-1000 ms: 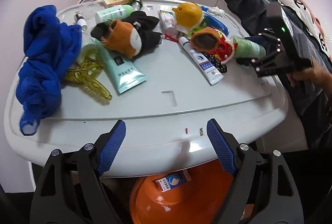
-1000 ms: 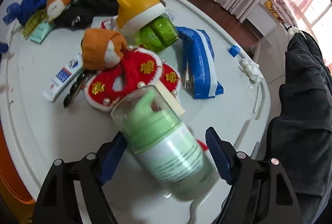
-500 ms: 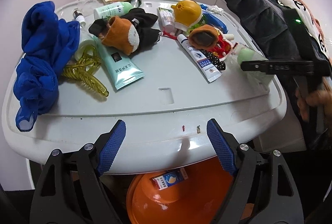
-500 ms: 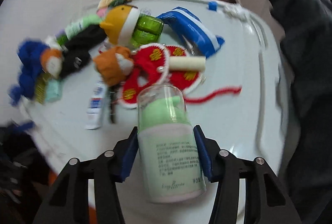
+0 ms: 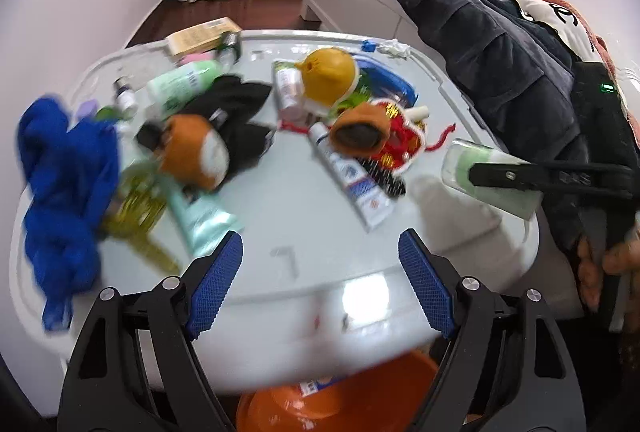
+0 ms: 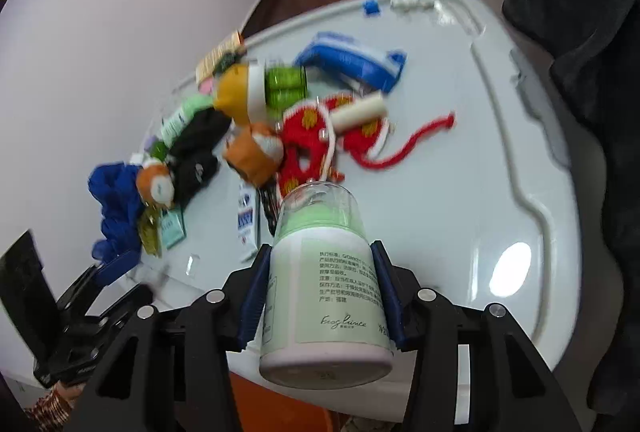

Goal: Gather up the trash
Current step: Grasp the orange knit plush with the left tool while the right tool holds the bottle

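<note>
A pale green lotion bottle (image 6: pixel 324 296) with a clear cap is clamped between the blue pads of my right gripper (image 6: pixel 320 260), which holds it clear of the white table (image 6: pixel 460 172). In the left wrist view the same bottle (image 5: pixel 492 188) hangs at the table's right edge, with a black finger across it. My left gripper (image 5: pixel 320 264) stands open over the table's near edge, nothing between its pads. An orange bin (image 5: pixel 340 408) with a small box inside sits under that edge.
Clutter covers the far half of the table: a blue cloth (image 5: pixel 68 172), a teal tube (image 5: pixel 200 212), a toothpaste tube (image 5: pixel 356 180), orange plush toys (image 5: pixel 196 148), a yellow-capped jar (image 5: pixel 328 72), a red knitted piece (image 6: pixel 308 136). A dark coat (image 5: pixel 500 72) lies on the bed at right.
The right gripper has closed on the green bottle, rolled upright and lifted it off the table. The left gripper has moved forward over the table's edge.
</note>
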Action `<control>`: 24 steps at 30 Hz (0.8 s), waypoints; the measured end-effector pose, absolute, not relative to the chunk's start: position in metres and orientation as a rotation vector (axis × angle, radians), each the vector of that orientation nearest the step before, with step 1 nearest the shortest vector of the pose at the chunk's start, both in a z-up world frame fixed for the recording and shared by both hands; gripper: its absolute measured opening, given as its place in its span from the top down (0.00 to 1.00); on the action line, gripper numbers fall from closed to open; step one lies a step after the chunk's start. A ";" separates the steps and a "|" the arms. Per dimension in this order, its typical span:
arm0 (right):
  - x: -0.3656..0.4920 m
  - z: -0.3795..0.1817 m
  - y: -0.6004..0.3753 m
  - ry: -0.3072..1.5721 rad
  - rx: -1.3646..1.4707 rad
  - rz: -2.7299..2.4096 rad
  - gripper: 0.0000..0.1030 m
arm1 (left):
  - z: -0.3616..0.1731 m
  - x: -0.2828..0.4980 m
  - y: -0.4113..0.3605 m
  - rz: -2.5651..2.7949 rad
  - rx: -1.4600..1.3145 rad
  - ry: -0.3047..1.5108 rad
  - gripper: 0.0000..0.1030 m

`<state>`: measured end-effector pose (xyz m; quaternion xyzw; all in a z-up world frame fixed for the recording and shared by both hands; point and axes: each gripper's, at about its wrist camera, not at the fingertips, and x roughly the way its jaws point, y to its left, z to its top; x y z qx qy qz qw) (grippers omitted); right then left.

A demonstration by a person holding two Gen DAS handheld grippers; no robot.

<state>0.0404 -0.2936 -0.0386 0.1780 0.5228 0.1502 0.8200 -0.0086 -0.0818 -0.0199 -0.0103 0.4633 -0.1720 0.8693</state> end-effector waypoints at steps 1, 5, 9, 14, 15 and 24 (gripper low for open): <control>0.040 -0.034 -0.295 1.100 0.376 0.317 0.53 | -0.020 -0.001 -0.088 -0.383 -0.023 0.955 0.24; 0.037 -0.021 -0.306 1.056 0.348 0.293 0.53 | -0.024 0.029 -0.115 -0.433 0.005 0.902 0.24; 0.036 -0.017 -0.315 1.045 0.332 0.279 0.53 | -0.037 0.060 -0.142 -0.420 0.075 0.884 0.24; 0.036 -0.018 -0.320 1.040 0.327 0.279 0.53 | -0.058 0.090 -0.153 -0.399 0.108 0.920 0.46; 0.036 -0.018 -0.320 1.040 0.323 0.280 0.53 | -0.060 0.092 -0.154 -0.404 0.102 0.927 0.56; 0.034 -0.015 -0.311 1.029 0.279 0.284 0.53 | -0.041 0.076 -0.139 -0.372 0.070 0.868 0.76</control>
